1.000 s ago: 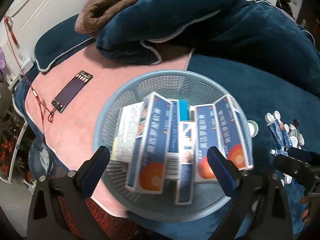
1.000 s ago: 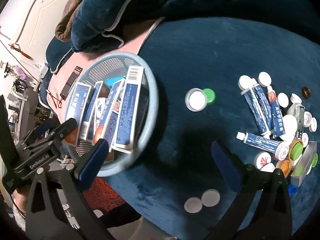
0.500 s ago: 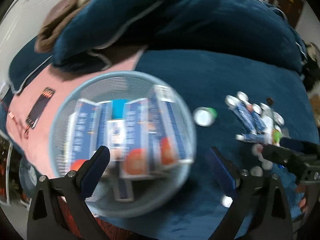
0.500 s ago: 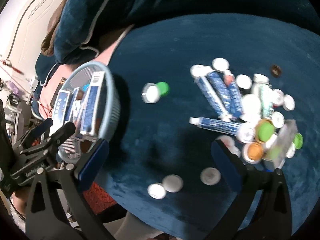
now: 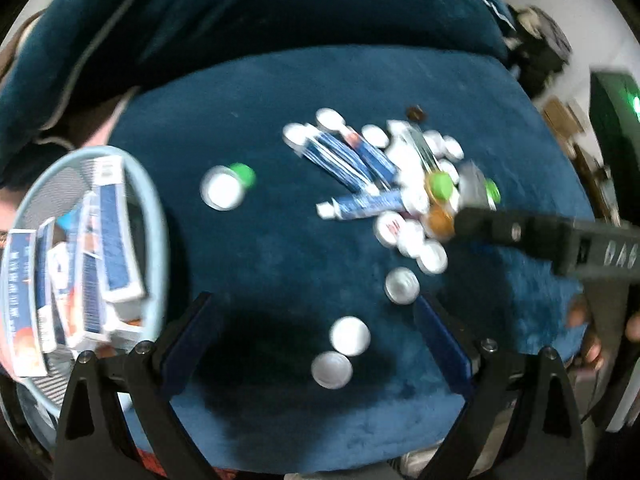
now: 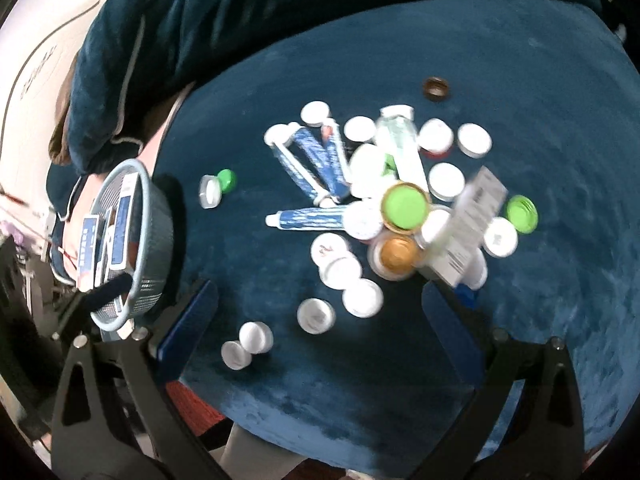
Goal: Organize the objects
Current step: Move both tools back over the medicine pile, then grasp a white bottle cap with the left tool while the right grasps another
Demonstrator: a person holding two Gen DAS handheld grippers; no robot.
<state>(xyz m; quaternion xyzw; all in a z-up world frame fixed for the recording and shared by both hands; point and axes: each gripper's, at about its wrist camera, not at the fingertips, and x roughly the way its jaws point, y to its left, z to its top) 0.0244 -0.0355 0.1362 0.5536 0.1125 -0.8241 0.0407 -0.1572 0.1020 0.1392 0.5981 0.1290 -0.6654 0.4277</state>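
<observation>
Several blue-and-white boxes (image 5: 108,232) are already stood in the pale blue basket (image 5: 158,216) at the left, while tubes (image 6: 308,218), caps and jars remain heaped on the blue cushion (image 6: 520,60), and both the left gripper (image 5: 316,344) and right gripper (image 6: 320,320) are held spread wide and empty.
</observation>
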